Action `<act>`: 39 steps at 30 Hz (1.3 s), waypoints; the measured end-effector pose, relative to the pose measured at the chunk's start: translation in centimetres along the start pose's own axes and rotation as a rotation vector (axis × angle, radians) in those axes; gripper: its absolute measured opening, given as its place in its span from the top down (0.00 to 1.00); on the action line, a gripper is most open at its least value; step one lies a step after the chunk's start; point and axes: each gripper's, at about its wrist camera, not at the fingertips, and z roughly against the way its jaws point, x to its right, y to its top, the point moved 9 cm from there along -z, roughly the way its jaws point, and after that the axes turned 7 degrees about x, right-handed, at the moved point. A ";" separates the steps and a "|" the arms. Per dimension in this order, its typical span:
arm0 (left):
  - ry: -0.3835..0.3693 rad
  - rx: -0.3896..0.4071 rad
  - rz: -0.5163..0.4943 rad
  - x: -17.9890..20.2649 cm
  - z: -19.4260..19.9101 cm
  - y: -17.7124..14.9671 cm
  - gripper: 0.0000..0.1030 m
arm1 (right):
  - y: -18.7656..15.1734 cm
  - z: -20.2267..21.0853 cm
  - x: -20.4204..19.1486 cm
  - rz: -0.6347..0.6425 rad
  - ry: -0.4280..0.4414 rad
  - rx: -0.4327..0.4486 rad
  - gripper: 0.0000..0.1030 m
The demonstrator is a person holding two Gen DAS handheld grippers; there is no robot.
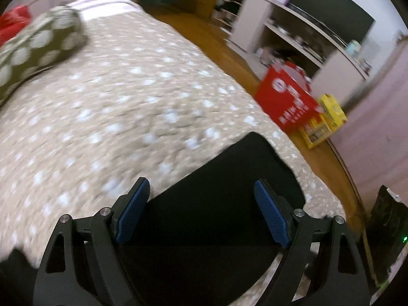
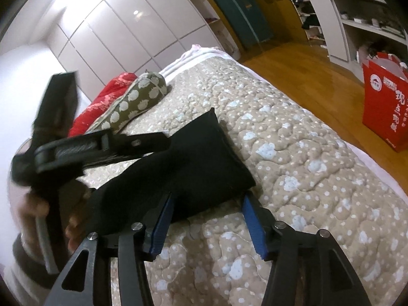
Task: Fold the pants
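The black pants (image 2: 193,163) lie folded in a compact bundle on the beige dotted bedspread (image 2: 293,168). In the left wrist view they (image 1: 229,178) fill the space under and ahead of my left gripper (image 1: 201,188), which is open with its blue pads spread over the cloth. My right gripper (image 2: 207,201) is open too, its tips at the near edge of the bundle, one on each side. The left gripper's body (image 2: 102,145), held in a hand, shows in the right wrist view, above the bundle's left end.
An olive pillow with white dots (image 2: 137,102) and a red cloth (image 2: 102,102) lie at the bed's far end. A red paper bag (image 1: 285,97) and a yellow box (image 1: 326,117) stand on the wooden floor by the white shelves (image 2: 357,25). The bed edge runs right of the pants.
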 end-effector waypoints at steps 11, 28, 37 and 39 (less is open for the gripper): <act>-0.076 -0.088 -0.170 3.5 -4.5 1.4 0.18 | 0.8 -1.2 0.3 -0.048 0.060 0.011 0.64; -0.050 0.127 0.005 -3.8 9.2 3.8 0.64 | 5.5 1.9 -11.5 0.170 0.226 0.091 0.88; 0.140 0.297 0.271 -17.2 23.5 -4.1 0.26 | -2.7 -3.4 -24.5 0.326 0.446 -0.086 0.88; 0.198 0.286 0.300 -18.9 24.1 -6.4 0.26 | -6.1 -5.8 -26.0 0.343 0.454 -0.172 0.87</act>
